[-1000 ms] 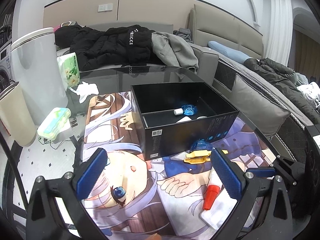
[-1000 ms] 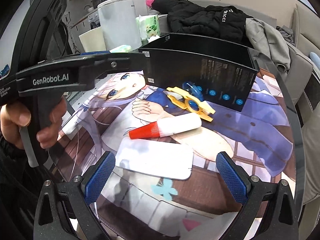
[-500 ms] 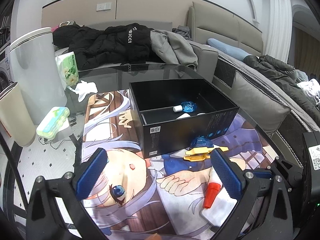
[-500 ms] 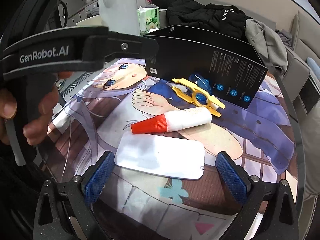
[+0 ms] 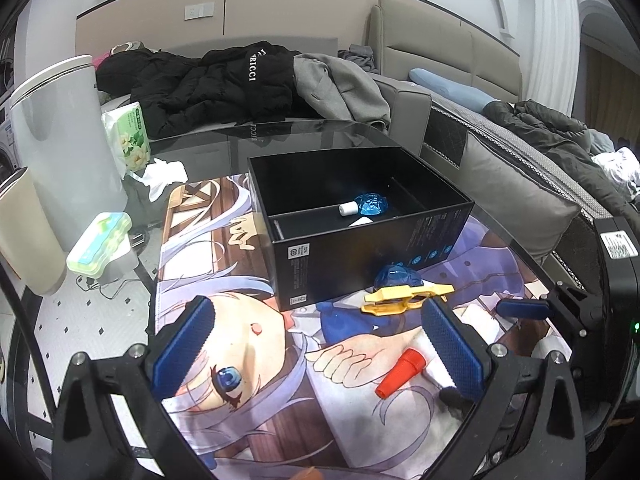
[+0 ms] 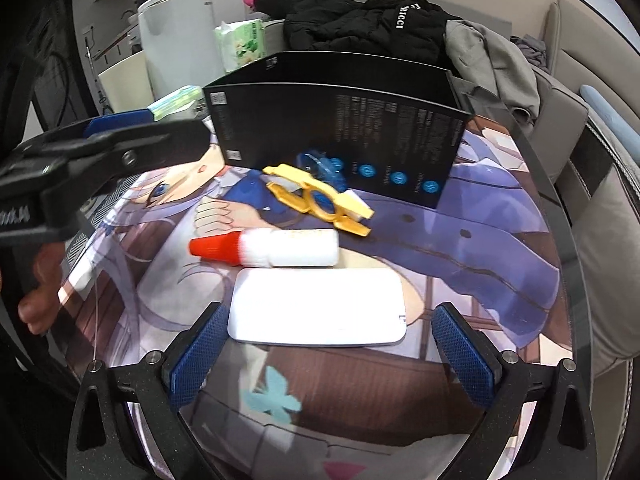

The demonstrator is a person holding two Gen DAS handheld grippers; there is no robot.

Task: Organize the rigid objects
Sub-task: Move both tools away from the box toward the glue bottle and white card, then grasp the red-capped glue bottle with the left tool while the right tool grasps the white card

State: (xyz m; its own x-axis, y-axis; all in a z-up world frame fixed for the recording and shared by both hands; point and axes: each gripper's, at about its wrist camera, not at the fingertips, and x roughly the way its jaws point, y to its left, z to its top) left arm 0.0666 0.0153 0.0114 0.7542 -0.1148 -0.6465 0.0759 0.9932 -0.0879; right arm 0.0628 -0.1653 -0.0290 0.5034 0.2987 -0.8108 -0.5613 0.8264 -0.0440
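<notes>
Right tool (image 5: 518,309) largely cut off; grip perhaps unreadable.

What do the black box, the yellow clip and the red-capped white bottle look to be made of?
The open black rectangular box looks like matte printed cardboard: thin flat walls, small print, barcode stickers. The yellow clip with a ring hole seems moulded hard plastic, smooth and uniform in colour. The white bottle with a ribbed red cap looks like soft-sheen plastic, though it is blurred, so I can't be sure.

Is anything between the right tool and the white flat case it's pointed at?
Nothing visible. The right tool is open with the case lying flat just ahead of its tips. The red-capped bottle lies beyond the case, not in the way.
</notes>
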